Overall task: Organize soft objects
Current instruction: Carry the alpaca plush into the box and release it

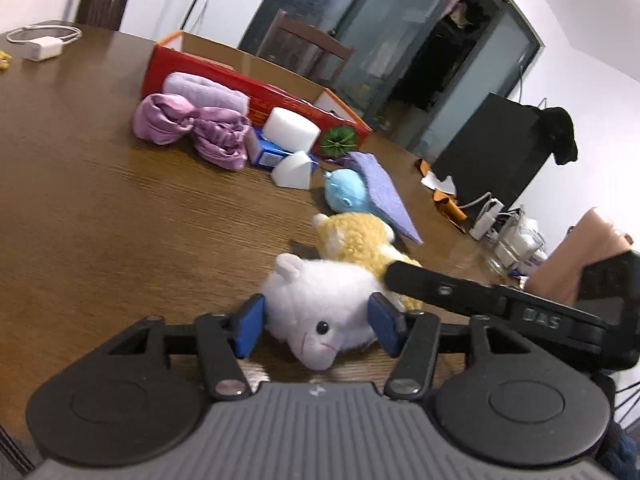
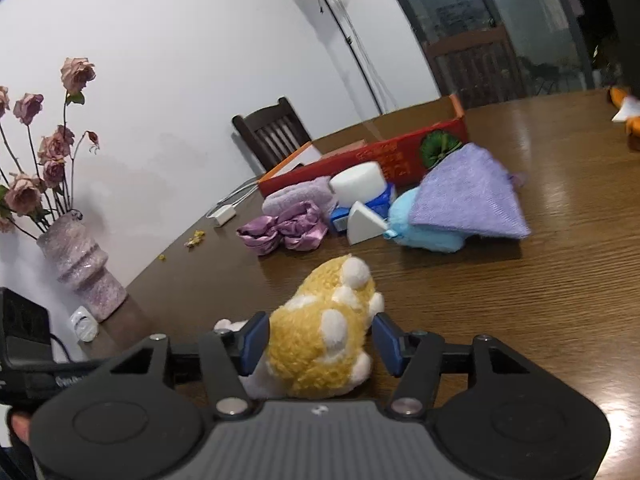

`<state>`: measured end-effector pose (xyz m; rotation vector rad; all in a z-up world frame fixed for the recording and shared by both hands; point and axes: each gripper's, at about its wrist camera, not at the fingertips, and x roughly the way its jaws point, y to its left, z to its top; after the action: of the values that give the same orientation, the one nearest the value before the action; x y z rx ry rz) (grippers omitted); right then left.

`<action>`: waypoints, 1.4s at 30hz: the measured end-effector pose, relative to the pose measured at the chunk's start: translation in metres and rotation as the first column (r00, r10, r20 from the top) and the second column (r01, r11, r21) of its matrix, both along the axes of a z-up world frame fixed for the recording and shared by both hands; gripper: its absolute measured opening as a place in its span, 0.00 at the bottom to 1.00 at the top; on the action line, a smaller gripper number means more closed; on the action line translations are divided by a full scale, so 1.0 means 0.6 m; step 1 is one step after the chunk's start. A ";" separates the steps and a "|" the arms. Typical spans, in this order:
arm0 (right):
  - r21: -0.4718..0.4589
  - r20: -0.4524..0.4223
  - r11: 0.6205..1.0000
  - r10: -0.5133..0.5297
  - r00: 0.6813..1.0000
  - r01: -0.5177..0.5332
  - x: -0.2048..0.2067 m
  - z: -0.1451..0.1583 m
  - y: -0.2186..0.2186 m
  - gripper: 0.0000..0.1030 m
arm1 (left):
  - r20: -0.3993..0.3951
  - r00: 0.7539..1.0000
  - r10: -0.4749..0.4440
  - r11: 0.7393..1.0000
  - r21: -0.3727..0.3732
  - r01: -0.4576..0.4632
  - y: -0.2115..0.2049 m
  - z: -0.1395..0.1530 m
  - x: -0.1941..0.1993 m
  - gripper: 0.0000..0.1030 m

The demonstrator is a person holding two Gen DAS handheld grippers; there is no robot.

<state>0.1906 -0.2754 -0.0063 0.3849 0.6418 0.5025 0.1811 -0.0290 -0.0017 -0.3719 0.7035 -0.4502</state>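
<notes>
A white plush animal (image 1: pixel 320 300) lies on the brown table (image 1: pixel 120 220) between the blue pads of my left gripper (image 1: pixel 318 314), which press on both its sides. Right behind it a yellow plush (image 2: pixel 320 340) sits between the pads of my right gripper (image 2: pixel 320 330), with a gap on the right side. Farther back lie a blue plush (image 1: pixel 344 196) under a purple cloth (image 1: pixel 384 196), white sponges (image 1: pixel 292 128), a satin purple cloth (image 1: pixel 192 128) and a lilac towel (image 1: pixel 208 92) beside a red cardboard box (image 1: pixel 256 88).
A vase of dried roses (image 2: pixel 84 264) stands at the table's left edge. A white charger with cable (image 1: pixel 44 46) lies at the far left, a black box (image 1: pixel 492 152) and a glass jar (image 1: pixel 516 244) at the right. Chairs stand behind the table.
</notes>
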 end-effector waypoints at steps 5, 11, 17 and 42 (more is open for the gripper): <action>0.018 0.016 1.000 0.007 1.000 -0.007 0.033 0.024 -0.004 0.49 | 0.044 0.999 0.006 0.999 -0.042 -0.005 0.003 0.031 0.037 0.52; 0.021 0.144 1.000 -0.025 0.989 0.022 0.141 0.103 -0.030 0.49 | 0.165 0.986 -0.005 0.998 -0.062 0.016 -0.014 0.109 0.171 0.52; 0.017 0.173 0.996 -0.090 0.981 0.088 0.325 0.136 -0.055 0.49 | 0.185 0.983 -0.006 0.998 -0.056 0.017 -0.051 0.143 0.368 0.52; -0.251 0.194 0.947 -0.153 0.969 0.200 0.447 0.105 -0.054 0.64 | 0.178 0.984 -0.015 0.996 0.093 -0.002 -0.057 0.112 0.448 0.65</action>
<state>0.4586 -0.3079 0.0567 0.1371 0.4933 0.2674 0.4500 -0.0632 0.0653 -0.2379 0.5487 -0.4493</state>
